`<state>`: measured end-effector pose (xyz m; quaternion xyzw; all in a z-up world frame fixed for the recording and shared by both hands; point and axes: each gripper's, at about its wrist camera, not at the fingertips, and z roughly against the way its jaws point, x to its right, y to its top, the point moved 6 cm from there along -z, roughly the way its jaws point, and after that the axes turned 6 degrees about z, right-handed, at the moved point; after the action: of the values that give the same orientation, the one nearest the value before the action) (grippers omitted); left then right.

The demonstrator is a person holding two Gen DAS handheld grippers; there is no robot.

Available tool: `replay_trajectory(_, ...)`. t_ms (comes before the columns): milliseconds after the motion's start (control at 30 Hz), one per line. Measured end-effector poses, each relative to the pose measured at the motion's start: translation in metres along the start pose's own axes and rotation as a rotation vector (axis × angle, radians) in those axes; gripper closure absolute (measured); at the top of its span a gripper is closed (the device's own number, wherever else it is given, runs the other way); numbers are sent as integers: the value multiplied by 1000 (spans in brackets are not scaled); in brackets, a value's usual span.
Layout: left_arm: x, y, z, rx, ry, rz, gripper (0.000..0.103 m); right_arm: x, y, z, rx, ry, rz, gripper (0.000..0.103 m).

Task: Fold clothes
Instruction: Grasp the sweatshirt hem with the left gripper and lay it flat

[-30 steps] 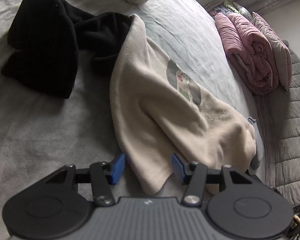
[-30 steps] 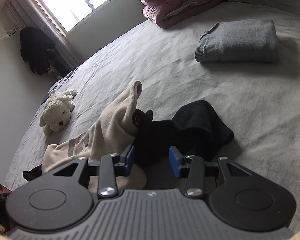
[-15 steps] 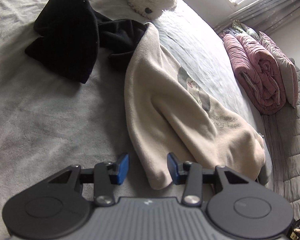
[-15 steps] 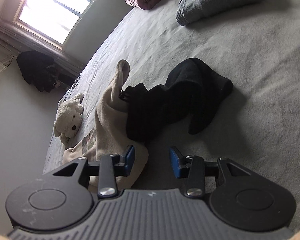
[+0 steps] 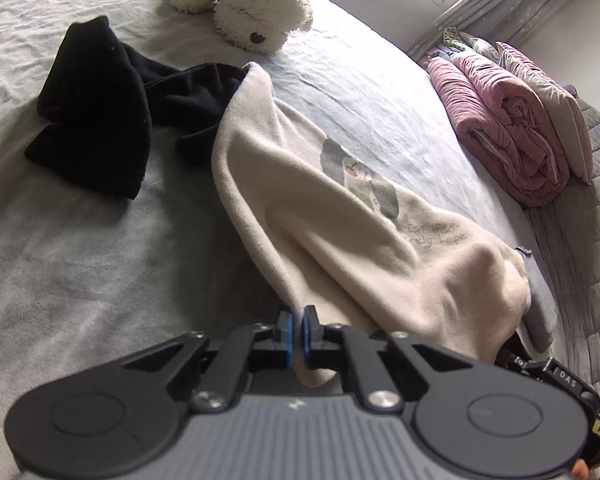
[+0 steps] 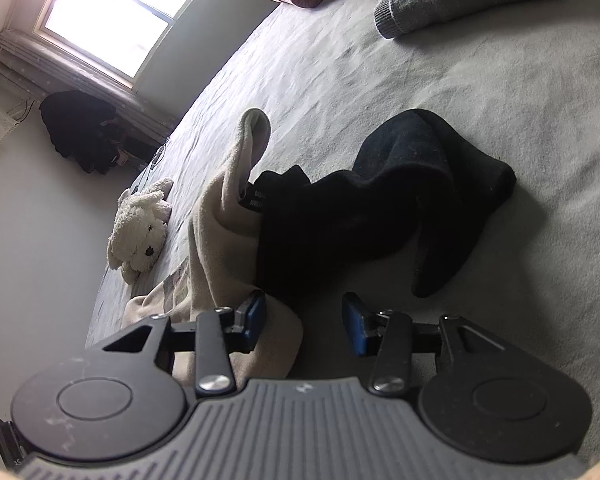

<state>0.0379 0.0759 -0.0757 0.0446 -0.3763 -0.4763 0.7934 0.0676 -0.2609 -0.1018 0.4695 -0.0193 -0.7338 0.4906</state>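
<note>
While the left gripper (image 5: 298,334) pinches a corner of the cream garment (image 5: 340,216) on the bed (image 5: 80,264), the right gripper (image 6: 304,322) hangs spread, apparently over another corner.

Bare bed (image 6: 440,120) lies open right of the black garment (image 6: 380,208); the cream garment (image 6: 220,248) and plush dog (image 6: 140,232) block the left side.

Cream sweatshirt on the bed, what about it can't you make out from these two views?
- Cream sweatshirt: near hem hidden behind the left tool, left wrist view.
- Its printed lettering: too small and blurred.
- Where it meets the black garment: overlap hides its edge.
- Right wrist view: right tool covers its lower corner.
</note>
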Motion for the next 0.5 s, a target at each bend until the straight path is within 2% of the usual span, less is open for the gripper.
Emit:
replay_trajectory(233, 21, 15, 62, 72, -20, -101, 99, -8, 2, 2, 5, 26, 17, 56)
replay_trajectory(500, 8, 15, 97, 72, -51, -83, 99, -7, 7, 9, 31, 21, 16, 55)
